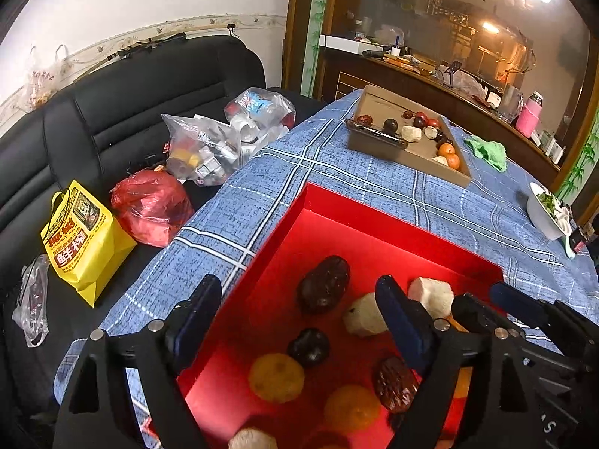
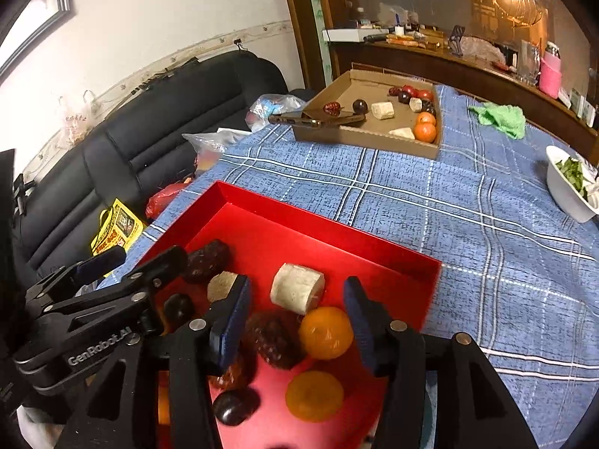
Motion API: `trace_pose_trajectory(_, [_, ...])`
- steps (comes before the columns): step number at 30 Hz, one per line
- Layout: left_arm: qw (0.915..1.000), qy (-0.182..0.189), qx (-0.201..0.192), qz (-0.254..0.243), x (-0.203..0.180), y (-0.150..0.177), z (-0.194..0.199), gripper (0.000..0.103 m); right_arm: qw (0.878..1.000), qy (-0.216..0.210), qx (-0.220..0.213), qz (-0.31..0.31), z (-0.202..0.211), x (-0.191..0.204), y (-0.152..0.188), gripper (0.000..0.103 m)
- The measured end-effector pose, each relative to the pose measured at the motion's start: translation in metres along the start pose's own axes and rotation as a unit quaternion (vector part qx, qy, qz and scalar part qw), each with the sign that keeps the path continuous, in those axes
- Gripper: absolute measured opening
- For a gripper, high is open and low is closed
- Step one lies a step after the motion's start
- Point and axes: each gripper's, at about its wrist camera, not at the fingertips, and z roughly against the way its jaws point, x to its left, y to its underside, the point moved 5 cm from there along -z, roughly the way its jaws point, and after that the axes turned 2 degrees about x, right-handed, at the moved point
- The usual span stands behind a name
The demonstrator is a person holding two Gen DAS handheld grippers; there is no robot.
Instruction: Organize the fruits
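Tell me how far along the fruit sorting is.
Done: about ten fruits already lie in the red box. In hand: nothing; the left gripper and right gripper hang open over it. Left: roughly ten more fruits sit in the cardboard tray.

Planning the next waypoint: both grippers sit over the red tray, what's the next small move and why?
Probably lift both clear and head for the cardboard box. Left gripper and right gripper both stand open over the red tray, pads pressing nothing; the orange lies loose between the right fingers. The box, further along the table, still holds oranges, dark fruit and pale chunks.
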Motion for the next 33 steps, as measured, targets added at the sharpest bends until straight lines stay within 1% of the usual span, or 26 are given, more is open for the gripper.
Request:
trace_pose_trajectory(2, [1.0, 0.001, -0.007, 0.0, -0.003, 0.001, 0.008, 0.084, 1.0, 0.004, -0.01, 0.003, 0.012, 0.001, 0.003, 0.057])
trace_pose_trajectory(4, [0.9998, 0.0, -0.022, 0.002, -0.006, 0.002, 0.021, 0.084, 1.0, 0.007, -0.021, 0.003, 0.023, 0.0, 0.005, 0.061])
trace_pose_trajectory(7, [0.9983, -0.001, -0.059, 0.005, -0.012, 0.004, 0.051, 0.084, 0.999, 0.015, -0.037, 0.005, 0.041, -0.003, 0.01, 0.066])
trace_pose_trajectory(9, [0.9966, -0.004, -0.082, 0.006, -0.015, 0.004, 0.068, 0.086, 0.998, 0.024, -0.051, 0.009, 0.055, -0.005, 0.016, 0.067])
trace_pose_trajectory(10, [0.9952, -0.008, -0.098, 0.008, -0.017, 0.005, 0.079, 0.091, 0.998, 0.028, -0.056, 0.011, 0.062, -0.005, 0.021, 0.068])
trace_pose_trajectory(11, [0.9928, -0.014, -0.119, 0.01, -0.018, 0.007, 0.094, 0.094, 0.998, 0.031, -0.061, 0.012, 0.067, -0.006, 0.024, 0.068])
trace_pose_trajectory(16, [0.9801, -0.035, -0.195, 0.018, -0.026, 0.013, 0.145, 0.101, 0.995, 0.042, -0.087, 0.013, 0.1, -0.013, 0.044, 0.07])
trace_pose_trajectory(17, [0.9757, -0.037, -0.215, 0.02, -0.029, 0.016, 0.159, 0.103, 0.995, 0.042, -0.091, 0.012, 0.106, -0.015, 0.047, 0.07])
trace_pose_trajectory(19, [0.97, -0.046, -0.237, 0.027, -0.031, 0.022, 0.177, 0.103, 0.994, 0.04, -0.104, 0.006, 0.121, -0.019, 0.055, 0.072])
trace_pose_trajectory(20, [0.9677, -0.056, -0.243, 0.034, -0.032, 0.026, 0.185, 0.103, 0.993, 0.039, -0.109, 0.003, 0.128, -0.021, 0.059, 0.073])
trace_pose_trajectory(22, [0.9642, -0.075, -0.251, 0.044, -0.034, 0.031, 0.196, 0.103, 0.992, 0.038, -0.119, 0.001, 0.14, -0.023, 0.065, 0.075])
trace_pose_trajectory(24, [0.9643, -0.085, -0.247, 0.044, -0.038, 0.037, 0.201, 0.103, 0.991, 0.038, -0.129, -0.002, 0.152, -0.026, 0.074, 0.077])
trace_pose_trajectory(26, [0.9672, -0.086, -0.236, 0.038, -0.043, 0.042, 0.201, 0.103, 0.989, 0.041, -0.139, -0.003, 0.164, -0.03, 0.084, 0.08])
trace_pose_trajectory(29, [0.9758, -0.068, -0.207, 0.018, -0.057, 0.052, 0.195, 0.103, 0.987, 0.047, -0.151, -0.004, 0.175, -0.035, 0.098, 0.083])
trace_pose_trajectory(31, [0.9784, -0.063, -0.197, 0.008, -0.065, 0.059, 0.193, 0.103, 0.986, 0.053, -0.156, -0.004, 0.182, -0.039, 0.107, 0.086])
trace_pose_trajectory(33, [0.9787, -0.066, -0.194, -0.007, -0.074, 0.066, 0.193, 0.103, 0.986, 0.058, -0.159, -0.003, 0.185, -0.041, 0.113, 0.087])
